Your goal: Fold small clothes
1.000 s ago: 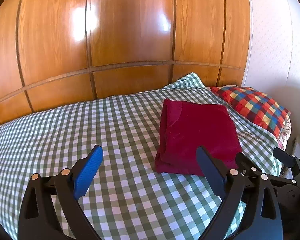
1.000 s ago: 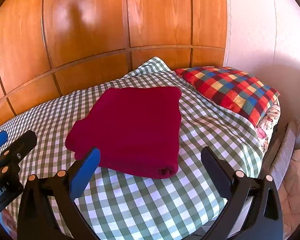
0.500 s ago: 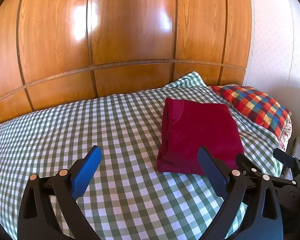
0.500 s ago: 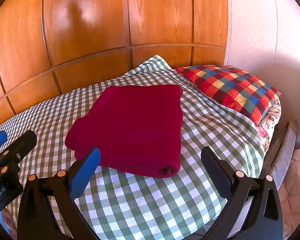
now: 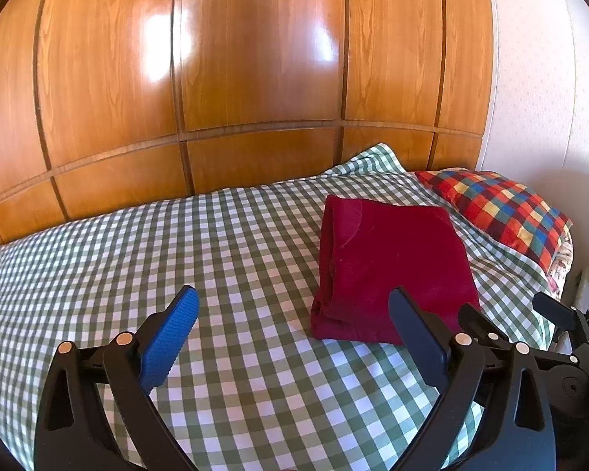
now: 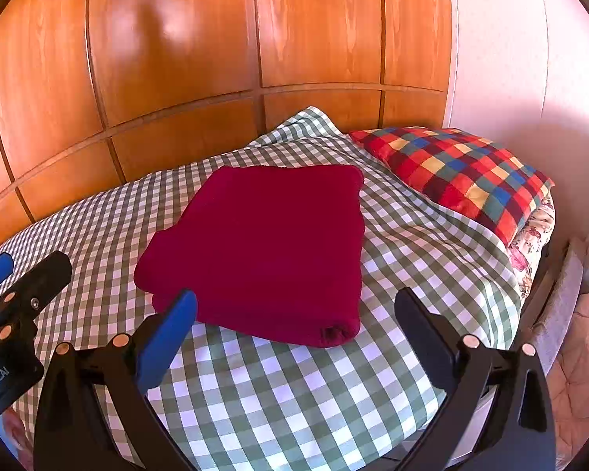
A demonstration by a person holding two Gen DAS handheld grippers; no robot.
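The garment (image 6: 263,247), dark red, lies folded into a flat rectangle on the bed (image 6: 278,400), on a green-and-white checked sheet. It sits toward the right end of the bed, near a multicoloured checked pillow (image 6: 455,172) but apart from it. In the left wrist view the garment (image 5: 392,271) shows stacked layers along its left edge.

The left gripper (image 5: 294,322) hangs above the sheet with its jaws wide and nothing between them. Its right finger overlaps the near edge of the garment in that view; contact cannot be determined. The right gripper (image 6: 294,322) hangs just before the near edge of the garment, jaws wide and empty. Its left finger overlaps the near-left corner of the garment in the view.

Wood panelling (image 5: 255,78) stands behind the bed. A pale wall (image 6: 510,59) stands at the right.
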